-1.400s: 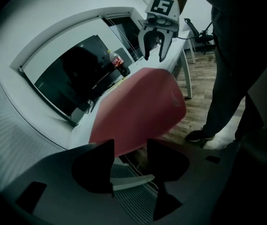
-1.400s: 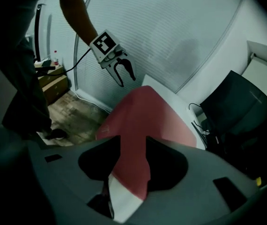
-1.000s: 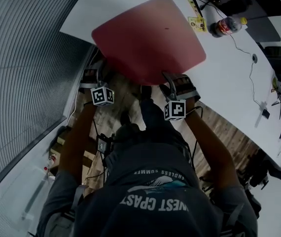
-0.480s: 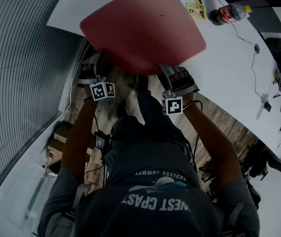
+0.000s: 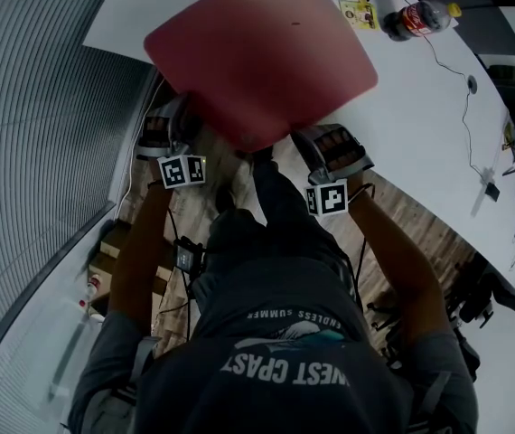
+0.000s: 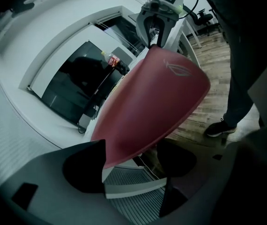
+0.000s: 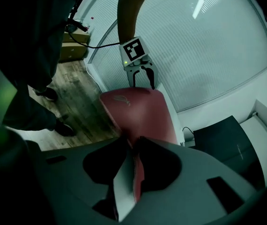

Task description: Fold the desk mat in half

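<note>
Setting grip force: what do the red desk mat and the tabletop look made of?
Desk mat: thin flexible sheet, matte red, no glare, bows smoothly in the left gripper view; maybe faux leather or rubber-backed fabric, can't tell which. Table: hard, smooth white top, likely laminate.

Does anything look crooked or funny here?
Yes. The red desk mat lies skewed on the white table, and its near edge pokes out over the wooden floor. The right gripper has just closed on one near corner. The left gripper has been closing, but its jaws stand apart around the other.
</note>
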Demonstrator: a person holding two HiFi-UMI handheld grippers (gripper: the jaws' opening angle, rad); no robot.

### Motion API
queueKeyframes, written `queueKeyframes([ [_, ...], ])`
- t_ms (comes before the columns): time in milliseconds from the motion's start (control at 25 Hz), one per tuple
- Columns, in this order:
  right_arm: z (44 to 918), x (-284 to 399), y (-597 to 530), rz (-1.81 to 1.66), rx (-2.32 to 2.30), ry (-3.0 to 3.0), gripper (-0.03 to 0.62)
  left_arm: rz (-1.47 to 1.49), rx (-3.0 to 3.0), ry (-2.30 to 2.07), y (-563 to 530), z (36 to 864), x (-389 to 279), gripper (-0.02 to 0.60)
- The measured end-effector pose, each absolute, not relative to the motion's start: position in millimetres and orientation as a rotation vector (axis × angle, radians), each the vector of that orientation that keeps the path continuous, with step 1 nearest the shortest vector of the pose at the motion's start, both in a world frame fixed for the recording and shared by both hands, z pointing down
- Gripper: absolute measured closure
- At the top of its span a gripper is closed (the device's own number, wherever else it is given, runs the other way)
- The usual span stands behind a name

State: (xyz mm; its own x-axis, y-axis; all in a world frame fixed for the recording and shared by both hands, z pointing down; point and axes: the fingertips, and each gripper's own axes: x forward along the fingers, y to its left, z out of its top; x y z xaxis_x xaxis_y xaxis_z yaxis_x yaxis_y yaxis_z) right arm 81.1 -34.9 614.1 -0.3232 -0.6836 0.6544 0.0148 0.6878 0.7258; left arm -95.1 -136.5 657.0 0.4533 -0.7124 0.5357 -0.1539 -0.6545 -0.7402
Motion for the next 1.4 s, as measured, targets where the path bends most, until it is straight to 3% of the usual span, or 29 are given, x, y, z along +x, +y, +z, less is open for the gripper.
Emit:
queueKeyframes([
  [160, 598, 83, -44, -0.721, 0.617, -1.804, 0.514, -1.137, -2.107, 0.699, -130, 644, -93, 0.283],
  [400, 569, 86, -64, -0.670, 0.738, -1.846, 0.534, -1.101, -2.118, 0.709, -130, 625, -95, 0.465],
  [520, 553, 88, -76, -0.654, 0.797, -1.858, 0.540, -1.087, -2.125, 0.721, -134, 610, -95, 0.520],
  [760, 533, 98, -100, -0.623, 0.895, -1.859, 0.545, -1.051, -2.115, 0.740, -149, 578, -91, 0.548],
  [1400, 504, 123, -154, -0.544, 1.048, -1.872, 0.545, -1.020, -2.127, 0.801, -212, 518, -69, 0.548],
])
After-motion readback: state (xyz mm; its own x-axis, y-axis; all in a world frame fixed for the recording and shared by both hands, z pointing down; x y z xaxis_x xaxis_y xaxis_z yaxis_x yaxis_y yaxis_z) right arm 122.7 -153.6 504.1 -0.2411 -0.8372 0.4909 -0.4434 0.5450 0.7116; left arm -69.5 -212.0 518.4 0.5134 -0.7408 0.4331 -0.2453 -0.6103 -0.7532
